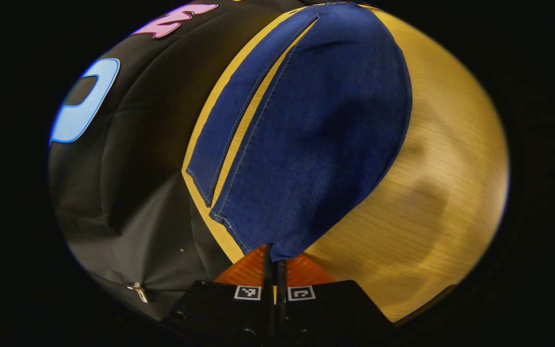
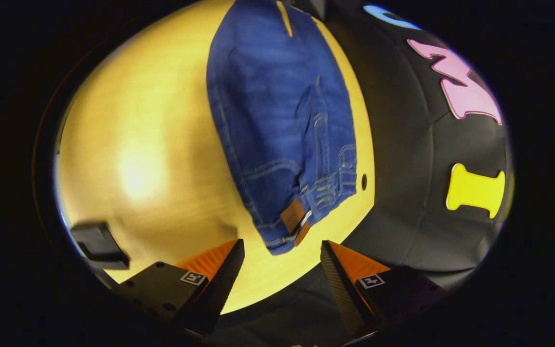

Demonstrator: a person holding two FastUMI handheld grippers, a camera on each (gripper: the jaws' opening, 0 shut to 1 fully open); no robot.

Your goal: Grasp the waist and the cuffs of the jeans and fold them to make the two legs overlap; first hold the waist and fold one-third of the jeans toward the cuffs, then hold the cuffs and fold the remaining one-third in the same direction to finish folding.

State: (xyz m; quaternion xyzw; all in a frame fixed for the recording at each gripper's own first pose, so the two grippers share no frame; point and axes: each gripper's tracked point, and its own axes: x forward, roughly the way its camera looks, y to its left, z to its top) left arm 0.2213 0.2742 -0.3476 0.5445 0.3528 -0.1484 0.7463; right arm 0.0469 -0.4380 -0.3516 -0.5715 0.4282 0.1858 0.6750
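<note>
Wooden tabletop [image 1: 441,193] under jeans [image 1: 316,135], left tongs [image 1: 274,262] at bottom centre pinched on a cuff [image 1: 277,241], right tongs [image 2: 282,262] spread wide just below the waist [image 2: 301,212]

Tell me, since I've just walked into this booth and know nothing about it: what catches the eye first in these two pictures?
The blue jeans spread across the yellow wooden table dominate both views. In the left gripper view the left gripper is shut on a cuff, with the other leg lying alongside near the table edge. In the right gripper view the right gripper stands open just short of the waist, where a brown patch stands out.
</note>
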